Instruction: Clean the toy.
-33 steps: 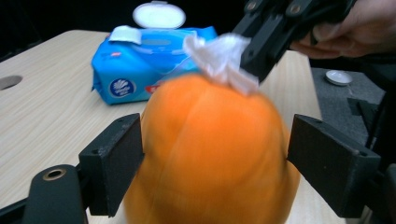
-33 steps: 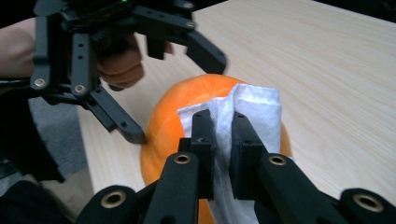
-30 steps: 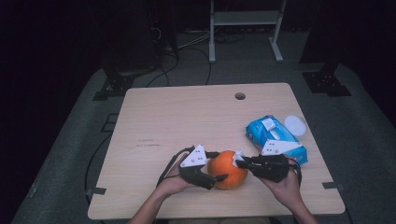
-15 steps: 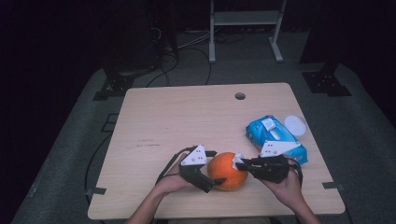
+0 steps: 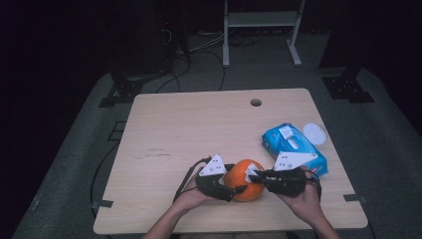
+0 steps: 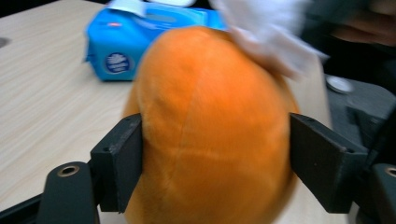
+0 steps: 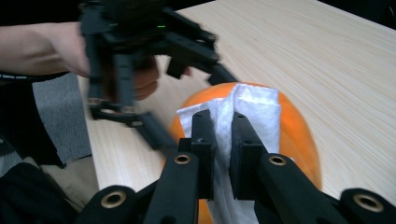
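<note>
Gripping an orange plush ball (image 5: 245,179) from its left side, the left claw (image 5: 234,183) has both jaws pressed against the toy's flanks after a quick opening and closing. The ball sits on the wooden surface (image 5: 199,124) near its near edge, between the two hands. From the right, the right claw (image 5: 255,175) pinches a white wipe (image 7: 254,109) tight, holding it against the top of the ball. A blue pack of wipes (image 5: 293,149) lies just beyond, to the right.

Orange plush ball (image 6: 210,140) bottom cut off by frame; white wipe (image 6: 275,35) blurred.
</note>
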`<action>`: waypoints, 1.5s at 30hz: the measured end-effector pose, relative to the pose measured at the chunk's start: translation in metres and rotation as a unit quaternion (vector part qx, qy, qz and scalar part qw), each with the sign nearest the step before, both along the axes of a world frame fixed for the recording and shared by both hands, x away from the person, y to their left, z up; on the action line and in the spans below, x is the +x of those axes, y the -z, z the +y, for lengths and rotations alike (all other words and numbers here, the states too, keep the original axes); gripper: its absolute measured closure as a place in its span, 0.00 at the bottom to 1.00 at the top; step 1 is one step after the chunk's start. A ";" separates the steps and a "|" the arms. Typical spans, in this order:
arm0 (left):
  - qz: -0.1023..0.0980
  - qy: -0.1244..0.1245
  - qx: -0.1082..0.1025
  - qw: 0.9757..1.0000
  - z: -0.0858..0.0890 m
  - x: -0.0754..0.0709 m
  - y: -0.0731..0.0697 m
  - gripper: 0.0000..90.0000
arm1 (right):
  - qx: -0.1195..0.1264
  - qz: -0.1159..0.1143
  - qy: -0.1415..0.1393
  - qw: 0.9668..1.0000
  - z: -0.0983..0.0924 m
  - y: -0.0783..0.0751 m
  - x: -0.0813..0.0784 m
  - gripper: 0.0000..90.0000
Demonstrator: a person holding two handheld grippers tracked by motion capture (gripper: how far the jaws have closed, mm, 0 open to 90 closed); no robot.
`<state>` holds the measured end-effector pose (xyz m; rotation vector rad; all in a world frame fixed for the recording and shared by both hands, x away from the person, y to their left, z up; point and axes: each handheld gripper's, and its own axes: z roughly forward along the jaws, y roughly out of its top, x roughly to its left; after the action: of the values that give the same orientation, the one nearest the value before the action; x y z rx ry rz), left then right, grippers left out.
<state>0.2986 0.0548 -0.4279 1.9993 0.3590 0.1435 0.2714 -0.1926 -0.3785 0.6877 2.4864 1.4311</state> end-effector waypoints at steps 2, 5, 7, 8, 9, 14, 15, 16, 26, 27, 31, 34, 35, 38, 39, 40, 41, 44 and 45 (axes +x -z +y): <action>-0.009 0.029 0.006 1.000 0.001 -0.003 0.000 0.25 | 0.002 0.000 0.015 1.000 -0.007 0.001 0.002 0.90; -0.009 0.020 0.001 1.000 -0.001 -0.002 0.000 0.23 | 0.008 0.008 0.028 1.000 -0.017 0.000 0.004 0.90; -0.016 -0.006 0.001 1.000 -0.005 0.000 0.002 0.16 | 0.013 0.017 0.019 1.000 -0.016 0.002 0.005 0.90; -0.013 -0.014 0.002 1.000 -0.008 0.001 0.004 0.10 | 0.014 0.020 0.011 1.000 -0.013 0.003 0.004 0.90; -0.007 -0.011 0.001 1.000 -0.010 0.000 0.006 0.07 | 0.016 0.025 0.001 1.000 -0.009 0.004 0.002 0.90; -0.034 -0.009 0.011 0.999 -0.012 -0.007 0.005 0.24 | -0.006 0.003 -0.010 1.000 0.005 0.000 -0.007 0.90; -0.034 -0.009 0.009 0.999 -0.012 -0.007 0.005 0.27 | -0.005 0.002 -0.004 1.000 0.002 -0.001 -0.006 0.90; -0.034 -0.010 0.005 0.999 -0.011 -0.007 0.005 0.29 | -0.003 0.003 -0.002 1.000 0.000 -0.001 -0.005 0.90; -0.023 -0.001 -0.004 1.000 -0.011 -0.004 0.010 0.21 | 0.012 0.032 0.042 0.999 -0.028 0.009 0.012 0.90; -0.024 0.000 -0.004 1.000 -0.012 -0.005 0.011 0.17 | 0.006 0.030 0.042 0.999 -0.026 0.009 0.011 0.90; -0.022 0.002 -0.004 1.000 -0.010 -0.005 0.011 0.17 | -0.007 0.016 0.039 0.999 -0.020 0.004 0.005 0.90; -0.027 0.004 0.001 1.000 -0.011 -0.007 0.011 0.21 | -0.007 0.009 0.024 1.000 -0.012 0.000 0.000 0.90; -0.030 0.003 0.000 1.000 -0.011 -0.008 0.012 0.22 | -0.001 0.008 0.015 1.000 -0.009 -0.001 -0.001 0.90; -0.033 -0.003 0.001 0.999 -0.012 -0.007 0.010 0.22 | -0.010 -0.009 -0.001 1.000 0.000 -0.006 -0.007 0.90; -0.032 -0.004 0.001 0.999 -0.011 -0.007 0.010 0.22 | -0.020 -0.018 0.003 1.000 0.001 -0.007 -0.008 0.90; -0.029 -0.007 0.000 1.000 -0.010 -0.006 0.009 0.22 | -0.022 -0.018 0.005 1.000 0.000 -0.008 -0.007 0.90; -0.026 -0.012 -0.004 1.000 -0.009 -0.005 0.008 0.23 | -0.019 -0.016 0.008 1.000 -0.002 -0.008 -0.006 0.90; -0.010 -0.021 -0.017 1.000 -0.006 -0.002 0.007 0.25 | -0.010 -0.001 0.023 1.000 -0.012 -0.004 -0.001 0.90; -0.010 -0.022 -0.018 1.000 -0.006 -0.003 0.007 0.26 | -0.007 0.001 0.021 1.000 -0.013 -0.003 -0.001 0.90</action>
<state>0.2958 0.0483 -0.4353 1.9539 0.3905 0.1835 0.2703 -0.2060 -0.3753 0.7345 2.4669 1.3974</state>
